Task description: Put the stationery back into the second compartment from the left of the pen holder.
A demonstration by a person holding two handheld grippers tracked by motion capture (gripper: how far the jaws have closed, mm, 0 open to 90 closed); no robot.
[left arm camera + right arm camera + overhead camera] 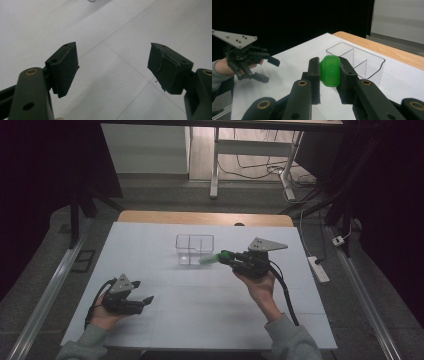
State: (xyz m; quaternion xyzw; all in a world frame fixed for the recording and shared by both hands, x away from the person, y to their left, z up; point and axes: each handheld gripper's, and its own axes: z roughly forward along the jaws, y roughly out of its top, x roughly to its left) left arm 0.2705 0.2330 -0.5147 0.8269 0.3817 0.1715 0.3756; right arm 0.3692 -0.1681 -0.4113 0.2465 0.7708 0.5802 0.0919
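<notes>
White table (200, 305) carries a clear divided container (194, 249). Just beside it, the right hand-held gripper (330, 72) pinches a green piece (330, 70), not yet dropped in. Well apart from the container, the left hand-held gripper (112, 67) hangs spread and empty.

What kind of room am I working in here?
Probably a lab or recording workspace, not a home: a white-covered table, bare desk frames with loose cables behind it, a power strip on the floor, dark screens at the sides.
</notes>
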